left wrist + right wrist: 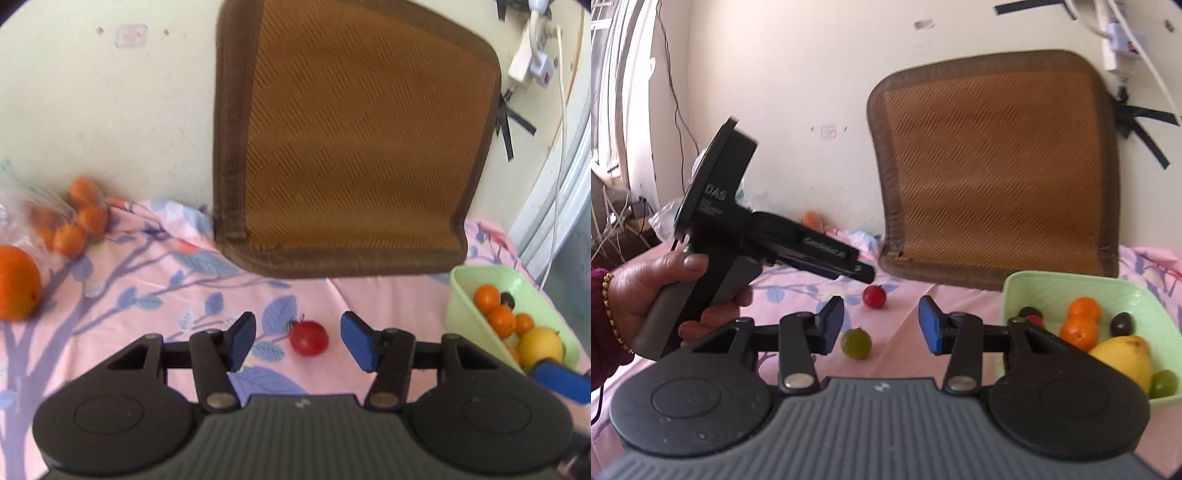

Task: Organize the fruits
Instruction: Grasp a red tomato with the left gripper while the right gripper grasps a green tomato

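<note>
Fruit lies loose on the pink floral cloth [369, 295]: a red cherry tomato [308, 338] sits between the spread jaws of my left tool [298, 341], untouched. My right tool [881, 325] is released too, with a green grape [856, 343] just beyond its left pad. The green bowl [1071, 286] at right holds oranges [1080, 325] and a lemon [1126, 356].

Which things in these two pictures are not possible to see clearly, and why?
- Small oranges, left wrist view: blurred, partly inside a plastic bag; number unclear.
- Green bowl, right wrist view: the right claw body covers its near side.
- Big orange, left wrist view: cut by the picture edge.
- Dark fruits in the bowl: too small to name.
</note>
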{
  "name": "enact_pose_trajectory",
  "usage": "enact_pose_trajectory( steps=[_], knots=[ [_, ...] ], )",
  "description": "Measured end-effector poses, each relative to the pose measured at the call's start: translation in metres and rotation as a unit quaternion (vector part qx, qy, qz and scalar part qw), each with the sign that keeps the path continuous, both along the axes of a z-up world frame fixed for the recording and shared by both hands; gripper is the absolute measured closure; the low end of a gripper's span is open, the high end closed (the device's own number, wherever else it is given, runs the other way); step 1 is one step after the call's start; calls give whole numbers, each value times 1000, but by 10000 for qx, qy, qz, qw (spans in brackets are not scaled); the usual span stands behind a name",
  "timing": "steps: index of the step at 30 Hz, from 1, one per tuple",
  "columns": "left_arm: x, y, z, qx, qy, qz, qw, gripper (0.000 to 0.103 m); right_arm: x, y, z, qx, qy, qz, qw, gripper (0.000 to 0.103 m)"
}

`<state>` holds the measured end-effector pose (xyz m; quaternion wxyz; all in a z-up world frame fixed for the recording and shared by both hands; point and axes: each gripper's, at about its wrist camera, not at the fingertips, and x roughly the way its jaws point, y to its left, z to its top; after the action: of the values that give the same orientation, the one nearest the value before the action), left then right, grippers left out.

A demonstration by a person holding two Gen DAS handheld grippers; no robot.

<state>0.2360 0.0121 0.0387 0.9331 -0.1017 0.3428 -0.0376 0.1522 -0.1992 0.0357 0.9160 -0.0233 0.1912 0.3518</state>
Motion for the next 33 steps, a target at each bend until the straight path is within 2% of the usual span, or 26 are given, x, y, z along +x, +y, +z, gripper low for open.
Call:
enact_pose_trajectory(
  steps=[3, 7, 8, 9, 11, 13, 18, 21, 25, 29, 33],
  knots=[
    [13, -6, -14, 28, 96, -63, 9999, 51, 13, 28, -9, -261, 224, 181, 9992, 55],
    [23, -9, -29, 126, 194, -99, 9997, 54, 26, 58, -25, -826, 258, 267, 9959, 56],
    [21, -11, -29, 166, 120, -100, 9997, 61, 28, 62, -29, -932, 313, 260, 9948, 57],
    [20, -12, -30, 136, 100, -189, 9997, 73, 29, 66, -35, -1026, 378, 257, 9937, 73],
    [15, -15, -30, 180, 72, -210, 9996, 74, 28, 66, -37, -1034, 396, 241, 9936, 74],
    [5, -20, -28, 320, 13, -239, 9992, 74, 21, 57, -32, -857, 345, 193, 9955, 74],
    [-48, -43, -14, 262, -240, -455, 9983, 74, -22, 9, -27, -646, 79, -132, 9978, 74],
    [-91, -74, -7, 344, -451, -751, 9956, 74, -49, -31, -31, -610, 40, -583, 9964, 74],
    [-132, -123, -12, 426, -515, -1127, 9914, 74, -78, -77, -36, -483, 107, -1152, 9921, 74],
    [-152, -162, -24, 753, -495, -1211, 9885, 74, -87, -89, -46, -773, -92, -1450, 9864, 74],
    [-160, -180, -35, 1147, -511, -1130, 9856, 72, -83, -91, -56, -862, 204, -1408, 9861, 73]
  ],
)
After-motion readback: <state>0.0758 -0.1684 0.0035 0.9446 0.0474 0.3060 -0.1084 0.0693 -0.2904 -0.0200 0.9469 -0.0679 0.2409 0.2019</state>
